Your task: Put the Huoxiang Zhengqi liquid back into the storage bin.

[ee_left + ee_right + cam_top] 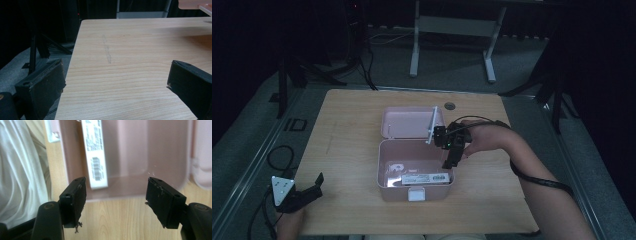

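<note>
Pink box sitting roughly mid-table, lid flipped open and lying flat behind it, still joined along the back edge. Inside the box, a white strip with a barcode lying flat on the bottom near the front wall, plus a smaller pale thing to its left, too dim to make out. White latch tab on the front wall, facing the near edge of the table.

Right claw held up over the right rim of the box, pointing down, hand wrapped around it from the right, cable looping back along the forearm. Jaws clearly parted, about half open, nothing between them. From the right gripper view: open claw looking down over the box wall, barcode strip lying beyond the left jaw tip, not touched by either pad. Bare wood right under the jaws, pink lid off at the right edge, pale cloth bunched up on the left.

Left claw parked at the near left corner of the table, well apart from the box, grey three-cornered plate on top, cable curling off the table edge. Jaws spread wide, holding nothing. In the left gripper view, wide-open claw with only plain tabletop between the jaws, a faint grey scuff on the wood ahead, corner of the pink box just peeking in at top right.

Dark room all around, grey floor, white frame legs past the far edge.
</note>
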`<control>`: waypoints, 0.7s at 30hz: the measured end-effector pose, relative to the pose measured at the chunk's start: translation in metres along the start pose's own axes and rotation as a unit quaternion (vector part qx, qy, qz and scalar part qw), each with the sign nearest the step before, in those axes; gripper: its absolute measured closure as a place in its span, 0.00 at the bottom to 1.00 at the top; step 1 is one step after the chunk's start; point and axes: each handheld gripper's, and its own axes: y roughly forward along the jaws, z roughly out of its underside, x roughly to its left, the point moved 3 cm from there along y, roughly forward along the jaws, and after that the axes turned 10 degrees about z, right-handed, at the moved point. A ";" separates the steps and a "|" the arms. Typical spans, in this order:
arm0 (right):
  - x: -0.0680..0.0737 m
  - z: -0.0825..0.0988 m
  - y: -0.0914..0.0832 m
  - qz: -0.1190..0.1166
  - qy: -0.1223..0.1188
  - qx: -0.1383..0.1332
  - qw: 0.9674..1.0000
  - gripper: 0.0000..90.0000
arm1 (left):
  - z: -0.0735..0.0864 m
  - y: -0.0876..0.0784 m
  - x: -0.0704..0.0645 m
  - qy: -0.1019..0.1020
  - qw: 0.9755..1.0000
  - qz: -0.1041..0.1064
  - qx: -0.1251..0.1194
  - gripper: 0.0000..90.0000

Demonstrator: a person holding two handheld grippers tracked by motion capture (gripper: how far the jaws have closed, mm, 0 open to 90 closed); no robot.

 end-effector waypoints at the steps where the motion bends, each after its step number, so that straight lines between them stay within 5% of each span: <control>1: -0.001 0.005 -0.002 0.004 0.006 -0.006 1.000 0.35 | 0.000 0.000 0.000 0.000 1.000 0.000 0.001 0.02; 13: -0.017 0.058 0.013 0.001 0.059 -0.045 0.997 0.19 | 0.000 0.000 0.000 0.000 1.000 0.000 -0.001 0.02; 21: -0.031 0.105 0.046 0.025 0.114 -0.053 0.992 0.15 | 0.000 0.000 0.000 0.000 1.000 -0.001 0.001 0.02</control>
